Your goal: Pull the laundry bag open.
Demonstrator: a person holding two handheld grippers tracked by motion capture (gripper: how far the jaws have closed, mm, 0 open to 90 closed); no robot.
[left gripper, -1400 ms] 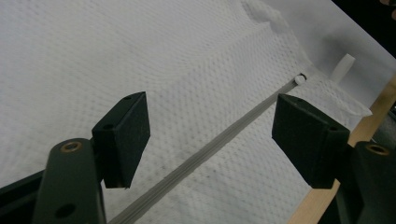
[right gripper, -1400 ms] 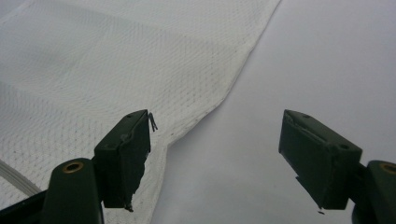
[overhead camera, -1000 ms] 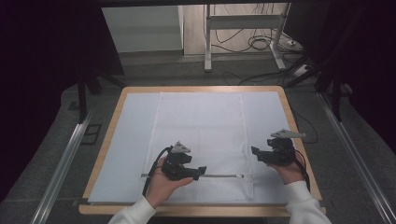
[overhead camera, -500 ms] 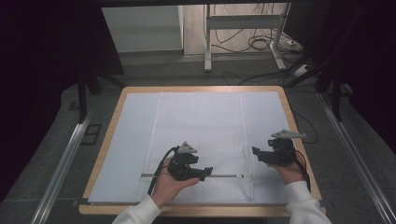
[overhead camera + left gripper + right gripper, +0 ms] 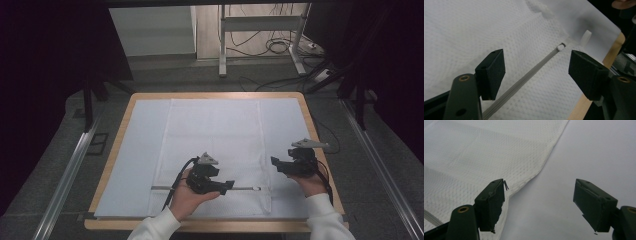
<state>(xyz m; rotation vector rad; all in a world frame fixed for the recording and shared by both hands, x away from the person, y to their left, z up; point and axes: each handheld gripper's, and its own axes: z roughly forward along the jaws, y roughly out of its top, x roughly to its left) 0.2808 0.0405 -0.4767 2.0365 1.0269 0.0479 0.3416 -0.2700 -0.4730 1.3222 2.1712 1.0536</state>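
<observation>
A wooden table [image 5: 310, 125] carries a pale blue sheet [image 5: 135, 150]. On the sheet lies a white mesh bag [image 5: 215, 145], flat, with a grey zipper [image 5: 245, 188].

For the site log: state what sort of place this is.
Probably a lab or workshop recording bay, not a home: a wooden table under a white sheet, dark curtains at the sides, and loose cables on the floor behind.

**One camera overhead, two riding close**

The high view looks forward and down from the person's side, taking in the whole bench [image 5: 116, 150]. Each gripper view sits close over the white mesh cloth [image 5: 215, 145], facing along its own jaws. All three share that cloth; the left gripper view and high view share its grey zipper [image 5: 529, 75].
</observation>
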